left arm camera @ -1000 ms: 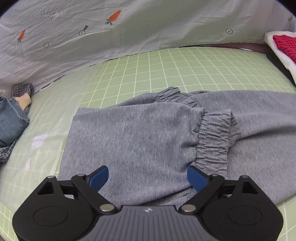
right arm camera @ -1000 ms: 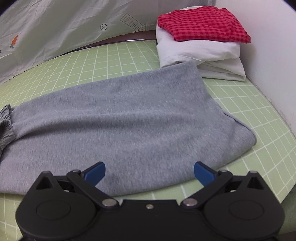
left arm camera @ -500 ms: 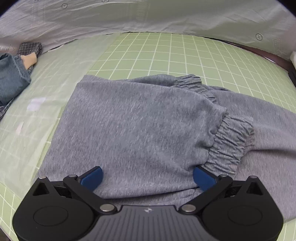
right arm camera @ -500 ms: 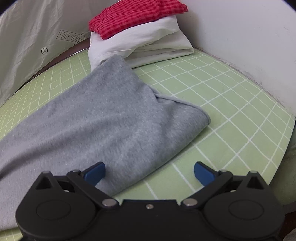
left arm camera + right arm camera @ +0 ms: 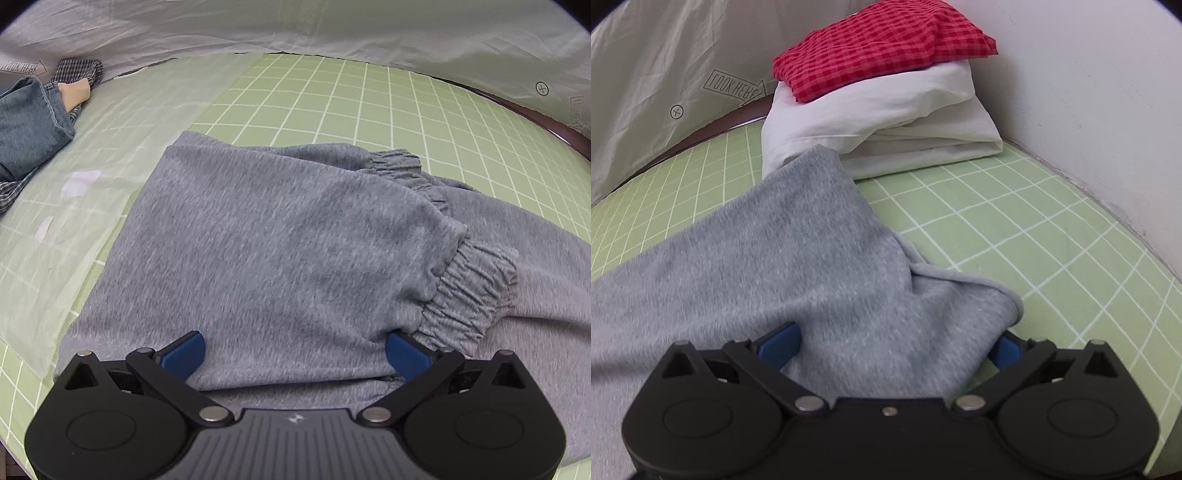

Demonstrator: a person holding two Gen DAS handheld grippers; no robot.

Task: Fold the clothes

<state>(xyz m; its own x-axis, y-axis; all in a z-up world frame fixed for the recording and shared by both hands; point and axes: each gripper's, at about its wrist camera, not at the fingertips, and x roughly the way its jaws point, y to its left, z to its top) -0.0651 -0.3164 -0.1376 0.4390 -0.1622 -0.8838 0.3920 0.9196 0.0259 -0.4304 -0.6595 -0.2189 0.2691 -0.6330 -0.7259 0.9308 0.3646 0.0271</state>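
Grey sweatpants (image 5: pixel 295 240) lie across the green-gridded counter (image 5: pixel 332 96). Both the left gripper (image 5: pixel 293 350) and right gripper (image 5: pixel 888 345) straddle cloth edges, jaws wide, gripping nothing; close together, lift evenly.

You've got a green grid mat (image 5: pixel 369 99) underneath, printed white sheet (image 5: pixel 332 26) hung behind. Far left: blue jeans (image 5: pixel 26 122) lying on a checked garment (image 5: pixel 77 70). Right view: red gingham cloth (image 5: pixel 882 48) stacked on folded white fabric (image 5: pixel 905 125), against a white wall (image 5: pixel 1089 92).
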